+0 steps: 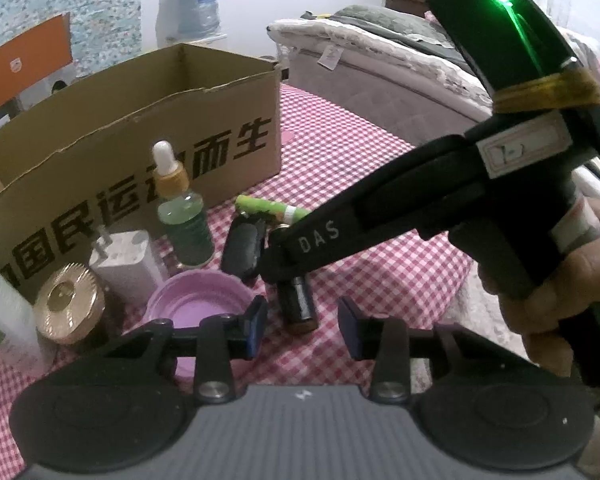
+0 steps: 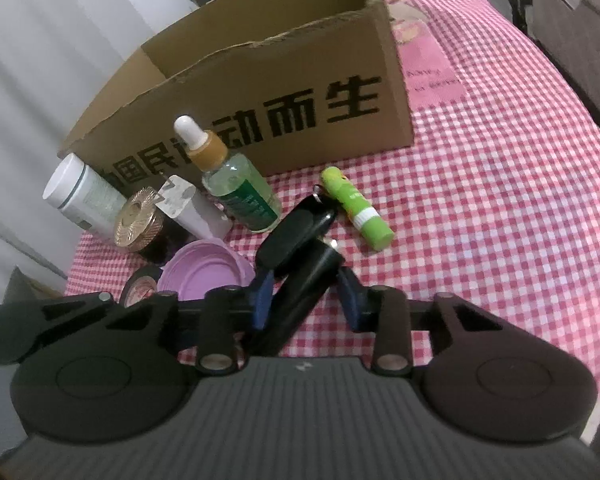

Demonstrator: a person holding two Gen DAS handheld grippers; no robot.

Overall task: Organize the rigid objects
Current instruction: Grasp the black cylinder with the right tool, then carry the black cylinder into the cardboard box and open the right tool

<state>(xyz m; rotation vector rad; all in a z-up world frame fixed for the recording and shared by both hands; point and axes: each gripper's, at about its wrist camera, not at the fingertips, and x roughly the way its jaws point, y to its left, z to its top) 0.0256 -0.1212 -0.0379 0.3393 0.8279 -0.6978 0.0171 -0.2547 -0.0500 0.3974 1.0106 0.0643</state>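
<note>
Small objects lie on a red checked cloth before an open cardboard box [image 1: 132, 136] [image 2: 268, 92]: a green dropper bottle [image 1: 184, 216] [image 2: 240, 188], a black key fob [image 1: 242, 248] [image 2: 296, 232], a green glue stick [image 1: 268, 206] [image 2: 356, 208], a purple lid [image 1: 196, 304] [image 2: 204, 272] and a black cylinder [image 1: 298, 304] [image 2: 300, 296]. My right gripper [image 2: 308, 300] [image 1: 280, 256] has its jaws around the black cylinder, with a gap at the right pad. My left gripper [image 1: 302, 328] is open and empty just in front of the cylinder.
A white charger [image 1: 124, 264], a gold-capped jar [image 1: 68, 304] and a white tube [image 2: 80, 196] stand at the left by the box. A tape roll [image 2: 140, 288] lies by the purple lid. A bed [image 1: 380, 80] is behind the table. A pink card [image 2: 424, 68] lies right of the box.
</note>
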